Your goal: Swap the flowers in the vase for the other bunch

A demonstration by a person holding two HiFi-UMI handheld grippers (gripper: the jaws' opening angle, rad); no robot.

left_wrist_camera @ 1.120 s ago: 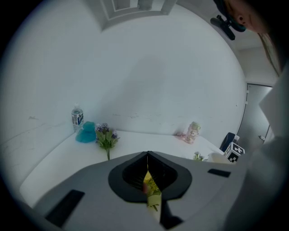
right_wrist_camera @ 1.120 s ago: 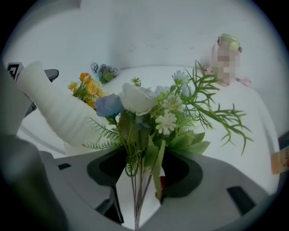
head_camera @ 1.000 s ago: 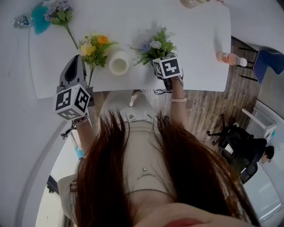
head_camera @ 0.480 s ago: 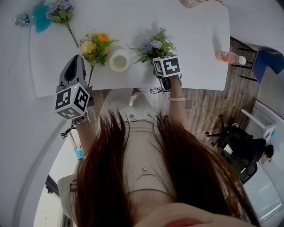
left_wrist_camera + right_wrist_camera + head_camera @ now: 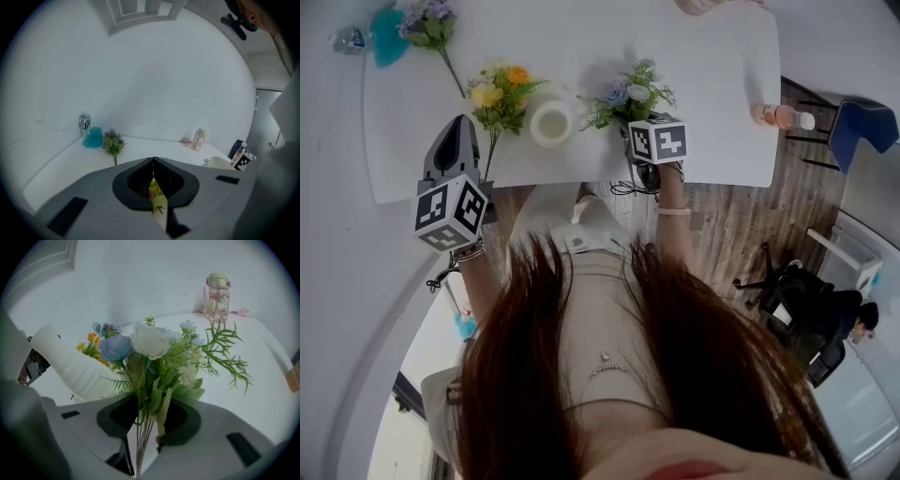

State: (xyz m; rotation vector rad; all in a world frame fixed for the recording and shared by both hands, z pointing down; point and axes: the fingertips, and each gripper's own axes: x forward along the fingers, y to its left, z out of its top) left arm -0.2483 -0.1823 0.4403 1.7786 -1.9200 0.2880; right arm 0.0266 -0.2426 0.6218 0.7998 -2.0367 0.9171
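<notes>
The right gripper (image 5: pixel 146 404) has the job in hand. Its jaws have just been closing and stand about half apart round the stems (image 5: pixel 139 437) of the blue-and-white bunch (image 5: pixel 150 341). The stems run through the gap along the line the jaws point, with the flower heads fanned out just ahead of the tips. A leaf lies against the right-hand jaw, but a pale sliver shows on either side of the stems, so I judge the pads are not pressing yet.

The white vase (image 5: pixel 70 364) stands just left of these jaws, beside the flower heads, and the head view shows nothing in its mouth. That is the relation the coming move turns on. Once clamped, the bunch would have to go leftward and its long axis be stood upright, stems down over the mouth. The right jaws are the nearer pair to the vase.

On the vase's far side the left gripper (image 5: pixel 153 160) has its jaws together at the tip. A yellow-green sliver shows in the slit behind the tip, and I cannot tell whether it is pinched there or seen through the slit. The yellow-and-orange bunch (image 5: pixel 500 94) sits just ahead and right of those jaws over the surface (image 5: pixel 703 75), its stem roughly parallel to them
</notes>
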